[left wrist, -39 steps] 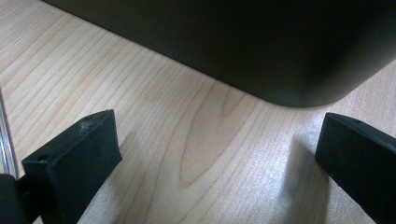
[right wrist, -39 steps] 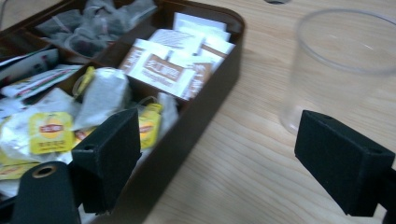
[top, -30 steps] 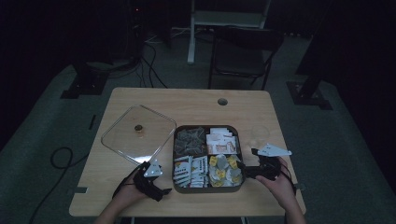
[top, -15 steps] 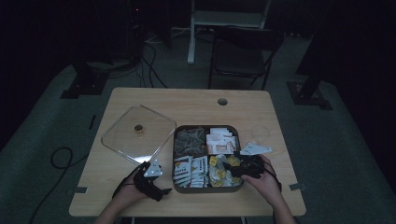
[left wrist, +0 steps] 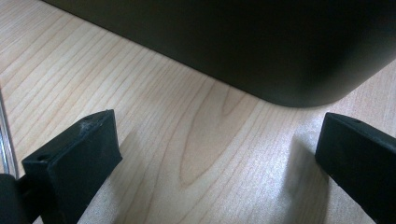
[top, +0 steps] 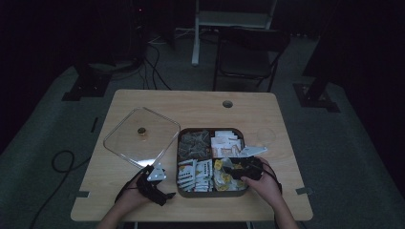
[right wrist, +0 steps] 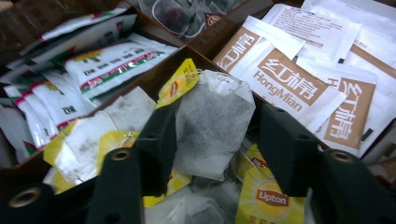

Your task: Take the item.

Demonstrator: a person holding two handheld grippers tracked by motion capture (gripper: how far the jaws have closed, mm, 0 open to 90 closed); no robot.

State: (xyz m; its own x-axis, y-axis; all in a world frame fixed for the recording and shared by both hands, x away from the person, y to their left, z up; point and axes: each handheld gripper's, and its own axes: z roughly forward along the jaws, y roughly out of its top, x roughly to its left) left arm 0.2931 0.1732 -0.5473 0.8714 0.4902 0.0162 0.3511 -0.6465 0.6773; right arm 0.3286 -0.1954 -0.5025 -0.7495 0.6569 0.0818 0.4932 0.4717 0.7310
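Closing around a white tea bag (right wrist: pixel 212 128), my right gripper (right wrist: pixel 217 149) has its 2 jaws either side of it; the left one seems to touch the paper, the right one stands just clear, so I can't call it a firm grip. Its jaws have just been closing. That bag, with its yellow Lipton tag (right wrist: pixel 180 84), sits on the heap in the near right compartment of the dark 4-part tray (top: pixel 184 191), among more yellow packets (right wrist: pixel 271 198). Beyond it lie brown-and-white HongMian sachets (right wrist: pixel 285 81), to its left white packets with green and red print (right wrist: pixel 88 70). My left gripper (left wrist: pixel 215 154) rests on the wooden table (top: pixel 200 102) with its jaws wide apart, holding nothing, just beside the tray's outer corner. A clear lid (top: pixel 141 136) lies left of the tray.
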